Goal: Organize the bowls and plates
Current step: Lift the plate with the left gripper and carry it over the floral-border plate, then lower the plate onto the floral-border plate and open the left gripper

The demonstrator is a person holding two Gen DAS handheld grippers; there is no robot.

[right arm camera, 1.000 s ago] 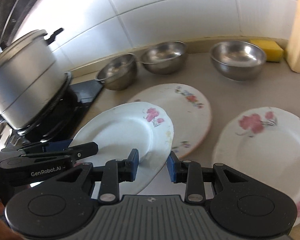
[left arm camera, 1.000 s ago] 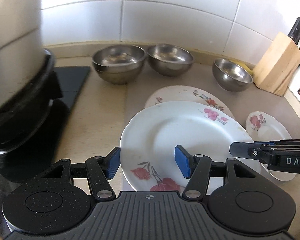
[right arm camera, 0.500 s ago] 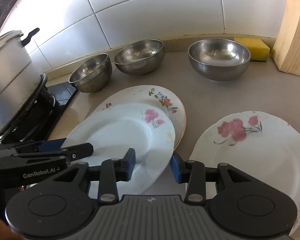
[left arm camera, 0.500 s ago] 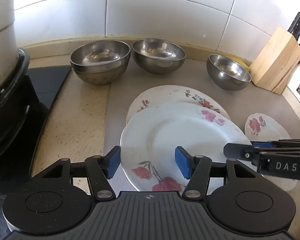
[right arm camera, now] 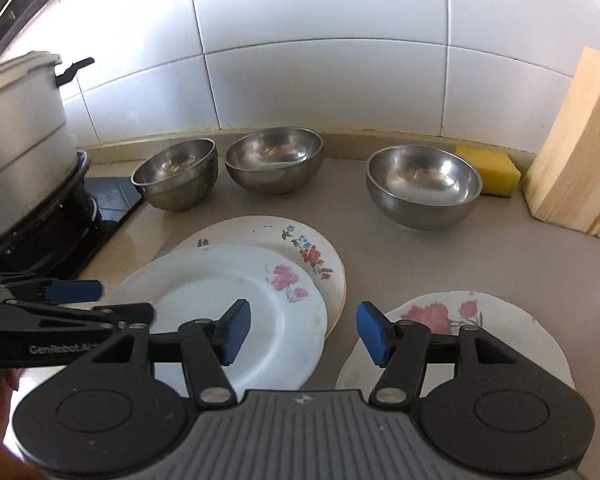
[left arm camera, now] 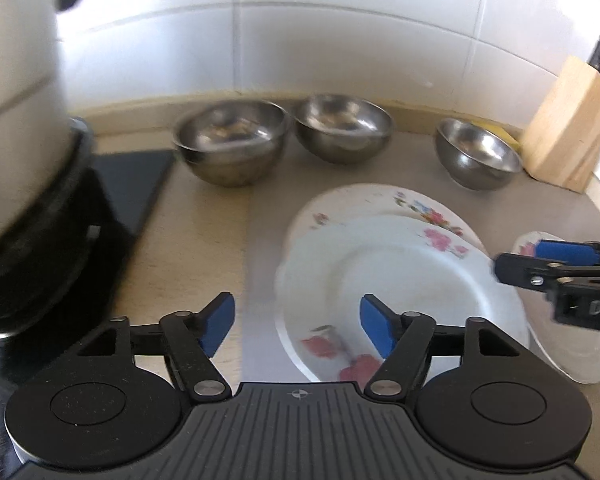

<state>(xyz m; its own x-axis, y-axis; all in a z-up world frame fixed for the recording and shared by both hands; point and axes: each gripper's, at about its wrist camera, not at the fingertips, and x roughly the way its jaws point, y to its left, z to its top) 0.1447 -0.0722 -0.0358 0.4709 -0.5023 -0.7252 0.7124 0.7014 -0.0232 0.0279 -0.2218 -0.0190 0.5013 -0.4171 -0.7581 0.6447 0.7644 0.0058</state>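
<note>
Right wrist view shows both the right tool (right arm camera: 302,330) and left tool (left arm camera: 298,326) now spread and empty, having released the white plate (right arm camera: 228,308) onto the floral plate (right arm camera: 300,240) at 12 o'clock, so stacking advances.

Large metal pot (right arm camera: 18,132) on black stove (right arm camera: 56,224) at nine o'clock. Yellow sponge (right arm camera: 490,170) beside wooden knife block (right arm camera: 580,160) at two o'clock. Beige worktop (right arm camera: 364,240); white tiled wall (right arm camera: 320,48) behind.

Bare counter (right arm camera: 352,216) separates 3 bowls (right arm camera: 274,160) from plates (right arm camera: 236,304); pot (right arm camera: 16,132) blocks left.
</note>
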